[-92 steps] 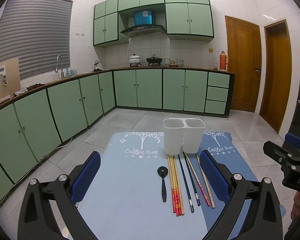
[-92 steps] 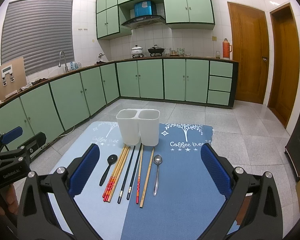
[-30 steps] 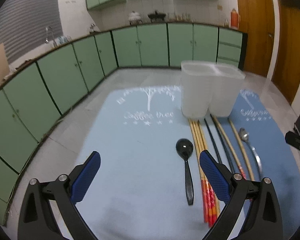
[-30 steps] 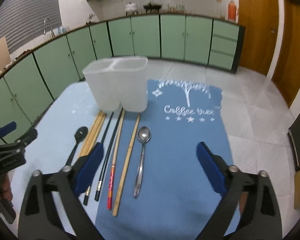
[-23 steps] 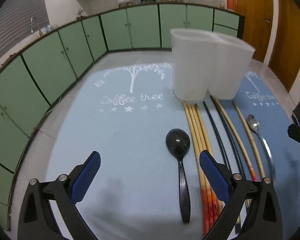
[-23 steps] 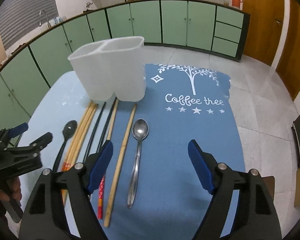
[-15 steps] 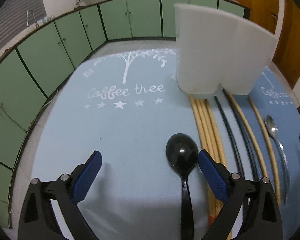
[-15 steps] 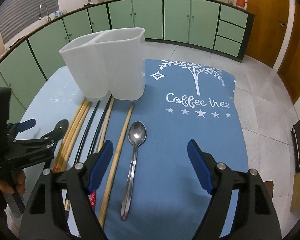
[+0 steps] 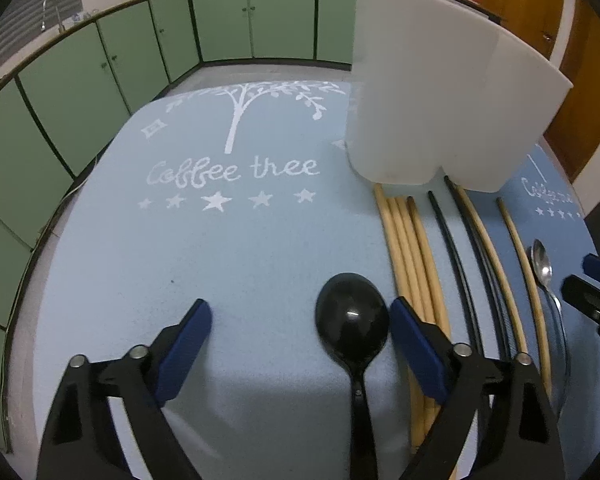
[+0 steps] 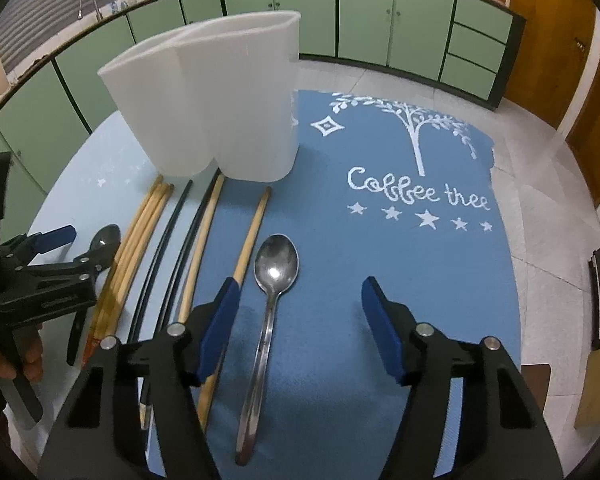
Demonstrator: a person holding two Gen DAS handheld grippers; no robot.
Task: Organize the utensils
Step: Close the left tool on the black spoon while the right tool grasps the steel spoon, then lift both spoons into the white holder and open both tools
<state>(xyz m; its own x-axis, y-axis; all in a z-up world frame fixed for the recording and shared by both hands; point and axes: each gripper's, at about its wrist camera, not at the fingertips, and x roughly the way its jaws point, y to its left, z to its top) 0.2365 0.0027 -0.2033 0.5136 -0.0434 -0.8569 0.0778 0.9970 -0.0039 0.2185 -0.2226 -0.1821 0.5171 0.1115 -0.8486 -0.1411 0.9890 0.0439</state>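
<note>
A black spoon [image 9: 352, 320] lies on the light blue mat [image 9: 228, 248]. Its bowl sits between the fingers of my left gripper [image 9: 300, 316], close to the right pad [image 9: 412, 332]. The jaws are closing and the pads do not press on it. A metal spoon [image 10: 276, 264] lies on the darker blue mat [image 10: 400, 264]. Its handle runs between the fingers of my right gripper [image 10: 300, 292], whose jaws are closing without touching it. Wooden chopsticks [image 9: 412, 248] and black chopsticks [image 9: 456, 248] lie between the two spoons. A white two-compartment holder [image 10: 212, 108] stands upright behind them.
The left gripper [image 10: 80, 240], held by a hand [image 10: 24, 360], shows at the left of the right wrist view. Green cabinets [image 9: 100, 60] line the far walls, and wooden doors [image 9: 580, 80] stand on the right. The table edge curves close on the left [image 9: 32, 264].
Both grippers have come down and forward toward the table. The left one now straddles the black spoon's bowl and the right one the metal spoon. Both sets of jaws have narrowed.
</note>
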